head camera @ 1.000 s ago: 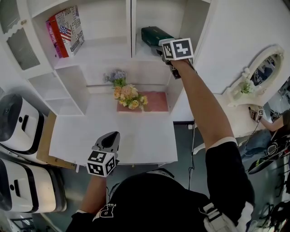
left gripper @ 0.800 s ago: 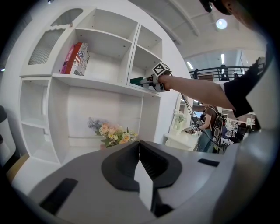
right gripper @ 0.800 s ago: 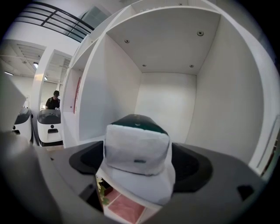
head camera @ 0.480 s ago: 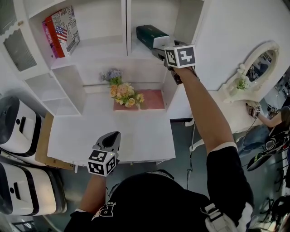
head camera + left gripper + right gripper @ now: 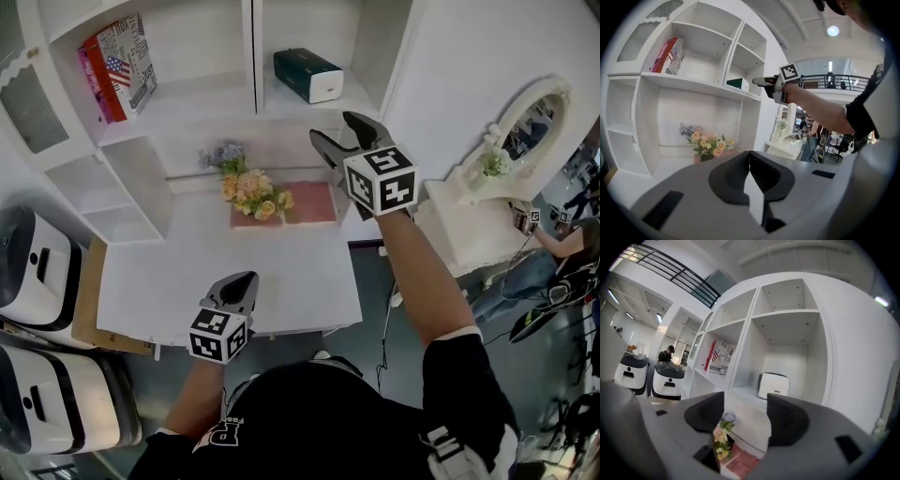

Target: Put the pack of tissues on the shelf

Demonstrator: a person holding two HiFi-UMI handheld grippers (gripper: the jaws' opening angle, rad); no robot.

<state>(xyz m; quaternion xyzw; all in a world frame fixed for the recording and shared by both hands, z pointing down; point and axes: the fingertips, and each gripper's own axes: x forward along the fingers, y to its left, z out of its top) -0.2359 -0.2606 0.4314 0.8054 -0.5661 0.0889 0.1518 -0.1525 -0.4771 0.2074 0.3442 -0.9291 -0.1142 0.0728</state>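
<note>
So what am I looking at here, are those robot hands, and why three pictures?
No robot: a person holds a two-jaw gripper in each hand. One picture comes from a camera on their head, the other two from cameras riding on the grippers. The left gripper is shut and empty, near the white desk. The right gripper is open; its jaws have just been closing, with nothing between them. The green pack of tissues already lies on the shelf; flowers stand on the desk.

A white compartmented shelf unit [image 5: 251, 56] and peach flower bouquet [image 5: 251, 192] are seen steeply from above in the head view and roughly level, nearer, in both gripper views.
</note>
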